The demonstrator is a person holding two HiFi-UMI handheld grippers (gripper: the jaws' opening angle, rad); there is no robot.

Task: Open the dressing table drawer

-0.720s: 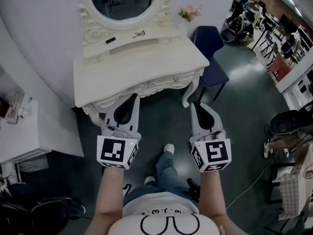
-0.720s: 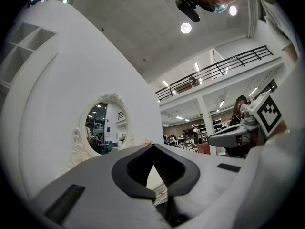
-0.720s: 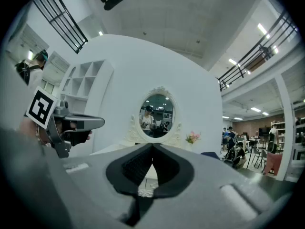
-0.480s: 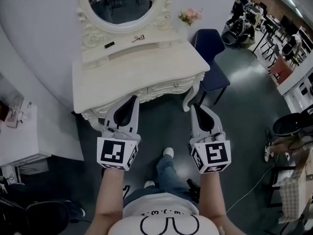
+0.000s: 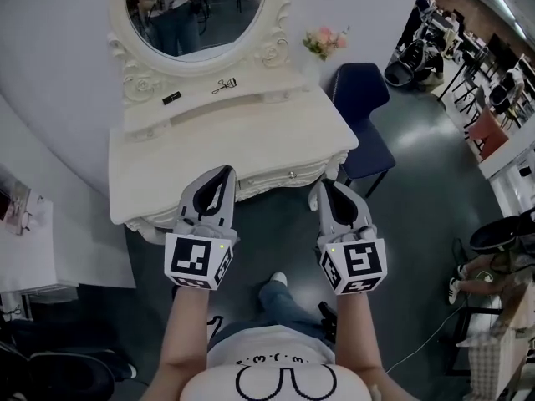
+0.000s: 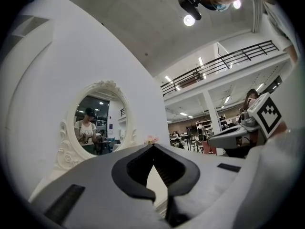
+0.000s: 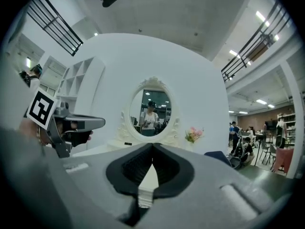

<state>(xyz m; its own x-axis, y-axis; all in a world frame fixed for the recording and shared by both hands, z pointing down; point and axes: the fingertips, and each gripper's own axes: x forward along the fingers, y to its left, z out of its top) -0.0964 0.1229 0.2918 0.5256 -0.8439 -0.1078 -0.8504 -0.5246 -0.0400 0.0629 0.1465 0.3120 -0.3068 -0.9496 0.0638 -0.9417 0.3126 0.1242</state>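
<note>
The white dressing table [image 5: 226, 136] stands against the wall under an oval mirror [image 5: 196, 11]. Its drawer [image 5: 280, 176] runs along the carved front and is closed, with a small knob [image 5: 290, 174] at its middle. My left gripper [image 5: 226, 171] is shut and holds nothing; its tip reaches the table's front edge, left of the knob. My right gripper [image 5: 323, 185] is shut and empty, a little right of the knob and just short of the drawer front. The left gripper [image 6: 153, 147] points at the mirror [image 6: 95, 128]. The right gripper [image 7: 152, 145] faces the mirror [image 7: 152, 109] too.
A blue chair [image 5: 359, 98] stands right of the table, and pink flowers [image 5: 324, 38] sit at its back right corner. Two small dark items [image 5: 170, 98] lie on the raised shelf. A white cabinet [image 5: 21, 249] is at the left. The person's shoe [image 5: 273, 281] is on the floor below.
The person has stepped closer to the table. Both grippers have moved forward toward its front, and the left tip now overlaps the table's edge. Both jaws have stayed shut.
</note>
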